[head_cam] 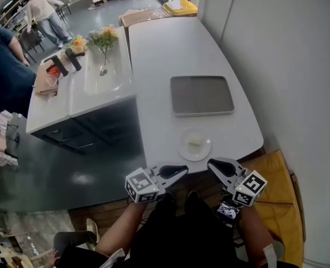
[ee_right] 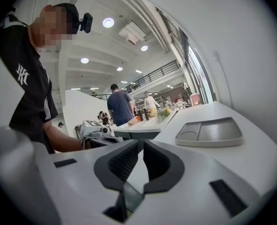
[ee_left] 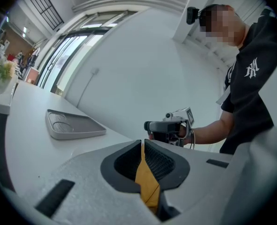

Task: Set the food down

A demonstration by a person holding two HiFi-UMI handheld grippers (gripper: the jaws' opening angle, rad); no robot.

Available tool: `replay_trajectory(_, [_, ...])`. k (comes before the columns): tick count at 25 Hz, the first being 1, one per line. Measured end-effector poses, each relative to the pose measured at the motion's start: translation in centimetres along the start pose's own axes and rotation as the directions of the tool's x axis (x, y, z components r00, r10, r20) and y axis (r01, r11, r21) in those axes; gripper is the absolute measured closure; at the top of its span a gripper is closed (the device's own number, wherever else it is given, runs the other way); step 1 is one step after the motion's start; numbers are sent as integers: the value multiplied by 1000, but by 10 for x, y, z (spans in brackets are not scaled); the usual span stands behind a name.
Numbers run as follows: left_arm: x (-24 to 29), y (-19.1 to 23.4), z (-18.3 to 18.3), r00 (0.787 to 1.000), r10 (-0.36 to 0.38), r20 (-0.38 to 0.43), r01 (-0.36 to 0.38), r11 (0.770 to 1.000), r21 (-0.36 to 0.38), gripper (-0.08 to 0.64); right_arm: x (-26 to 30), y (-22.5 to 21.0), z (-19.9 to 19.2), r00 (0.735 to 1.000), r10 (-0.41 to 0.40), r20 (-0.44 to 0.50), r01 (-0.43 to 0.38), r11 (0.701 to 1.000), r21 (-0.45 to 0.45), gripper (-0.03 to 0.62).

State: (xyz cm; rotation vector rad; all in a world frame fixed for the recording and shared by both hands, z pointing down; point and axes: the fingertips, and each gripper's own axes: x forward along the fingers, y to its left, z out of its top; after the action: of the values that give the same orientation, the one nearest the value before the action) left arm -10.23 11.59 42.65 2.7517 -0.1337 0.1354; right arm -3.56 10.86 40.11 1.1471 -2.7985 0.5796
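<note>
A small white plate with a pale piece of food on it rests near the front edge of the white table. Beyond it lies an empty grey tray, which also shows in the left gripper view and the right gripper view. My left gripper hovers off the table's front edge, left of the plate, shut with nothing in it. My right gripper hangs just right of the plate, also shut and empty. The two point towards each other.
A lower counter on the left carries a flower vase, dark bottles and a board. People stand at the far left. A white wall runs along the right, with a yellow cushion below it.
</note>
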Motion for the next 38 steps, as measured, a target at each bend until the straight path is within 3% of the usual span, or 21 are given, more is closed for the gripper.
replay_trajectory(5, [-7,12,-2,1000,-12,-27,12,1000,0,541,4,-10,4,999,-45,-9,44,999,-15,586])
replay_trajectory(21, [15,64,-23,985,131,-111,-143,984,-107,538,11,-82,-7,995,43,-86,-41,999,25,586])
replay_trajectory(26, [22,82,-26,977,169,-126,-186,973,-139,515,17,-105,-16,990,73,-122,-67,996,54,538])
replay_trajectory(33, [25,102,-34,959,233,-163,-261,950,-174,426,26,-130,-33,977,110,-183,-90,989,116,469])
replay_trajectory(38, [28,118,-43,929,292,-229,-339,919,-203,398,26,-150,-44,966,120,-230,-84,983,161,457])
